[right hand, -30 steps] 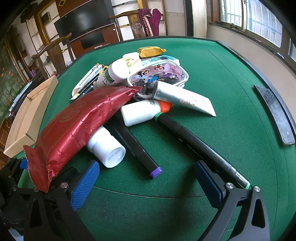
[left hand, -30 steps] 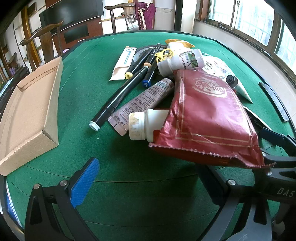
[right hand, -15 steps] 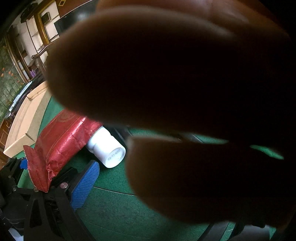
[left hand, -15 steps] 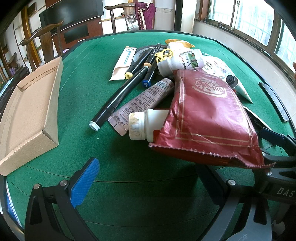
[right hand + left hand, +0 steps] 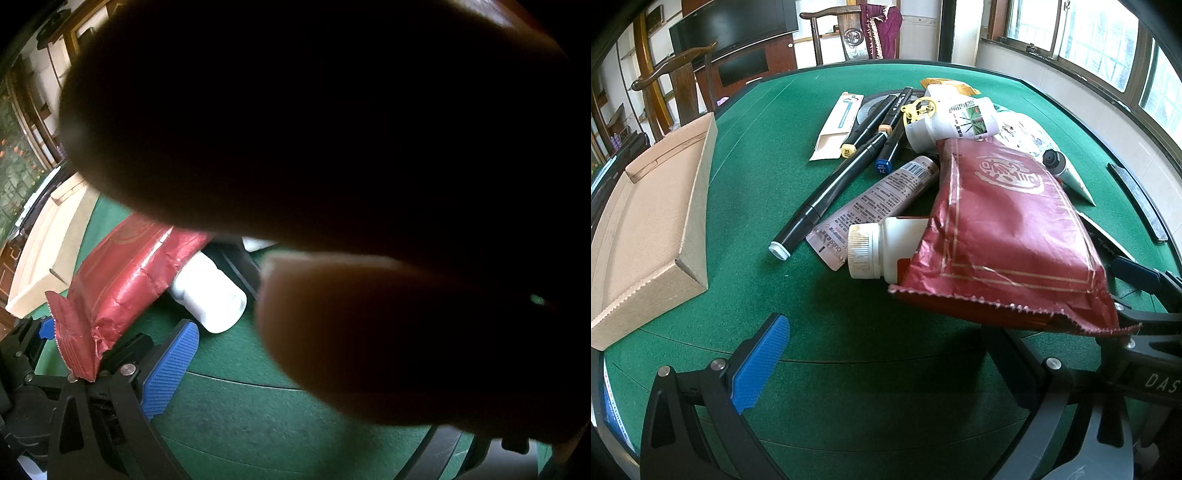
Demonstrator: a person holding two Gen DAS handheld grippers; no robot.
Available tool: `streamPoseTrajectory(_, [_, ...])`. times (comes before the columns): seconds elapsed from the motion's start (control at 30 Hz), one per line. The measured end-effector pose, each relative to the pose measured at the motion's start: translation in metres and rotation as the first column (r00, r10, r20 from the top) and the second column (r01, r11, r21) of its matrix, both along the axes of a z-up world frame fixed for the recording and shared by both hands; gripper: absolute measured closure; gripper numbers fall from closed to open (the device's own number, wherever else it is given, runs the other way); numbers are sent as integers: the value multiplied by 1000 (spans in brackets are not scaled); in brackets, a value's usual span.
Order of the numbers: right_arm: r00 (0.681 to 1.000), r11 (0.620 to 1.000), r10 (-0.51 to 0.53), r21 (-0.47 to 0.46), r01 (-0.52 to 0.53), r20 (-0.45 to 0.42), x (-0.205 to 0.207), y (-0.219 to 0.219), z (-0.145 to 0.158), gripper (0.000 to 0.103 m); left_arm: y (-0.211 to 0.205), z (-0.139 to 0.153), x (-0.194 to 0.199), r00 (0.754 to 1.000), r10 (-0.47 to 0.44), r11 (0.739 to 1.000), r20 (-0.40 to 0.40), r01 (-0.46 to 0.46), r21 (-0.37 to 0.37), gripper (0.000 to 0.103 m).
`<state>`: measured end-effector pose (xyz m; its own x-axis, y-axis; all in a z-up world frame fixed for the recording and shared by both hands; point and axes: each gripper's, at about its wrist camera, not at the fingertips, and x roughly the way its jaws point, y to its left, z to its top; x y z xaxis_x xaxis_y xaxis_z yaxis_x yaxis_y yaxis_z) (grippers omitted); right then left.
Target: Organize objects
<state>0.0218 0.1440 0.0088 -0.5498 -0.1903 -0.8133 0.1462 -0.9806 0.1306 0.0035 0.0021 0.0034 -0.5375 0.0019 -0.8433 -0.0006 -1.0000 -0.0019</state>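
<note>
A pile of objects lies on the green felt table [image 5: 746, 155]. It holds a red foil bag [image 5: 1004, 236], a white bottle [image 5: 875, 251] partly under the bag, a grey-pink tube [image 5: 879, 199], black markers [image 5: 831, 192] and a second white bottle [image 5: 953, 122]. My left gripper [image 5: 886, 365] stands open just short of the pile, nothing between its fingers. In the right wrist view a person's hand [image 5: 332, 129] covers most of the lens. Below it show the red bag [image 5: 122, 273], the white bottle [image 5: 214, 299] and one blue pad [image 5: 170, 369] of my open right gripper [image 5: 295, 369].
An open cardboard box [image 5: 653, 221] sits at the left of the table. A flat paper packet [image 5: 838, 125] and a cartoon-printed case [image 5: 1027, 136] lie in the pile's far part. Wooden chairs [image 5: 683, 74] stand behind the table. Bare felt lies between the box and the pile.
The hand over the right wrist lens has spread and now hides more of that view. The left gripper and the pile have not moved.
</note>
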Motion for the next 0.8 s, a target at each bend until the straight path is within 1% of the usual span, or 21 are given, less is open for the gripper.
streamPoseTrajectory(0.63, [1000, 1000, -1, -1, 1, 0, 8, 17, -1, 0, 0, 0, 0, 1000, 0, 1000, 0, 0, 0, 0])
streamPoseTrajectory(0.67, [1000, 1000, -2, 0, 2, 0, 8, 10, -1, 0, 0, 0, 0, 1000, 0, 1000, 0, 0, 0, 0])
streamPoseTrajectory(0.8, [1000, 1000, -7, 1, 7, -1, 10, 14, -1, 0, 0, 0, 0, 1000, 0, 1000, 0, 0, 0, 0])
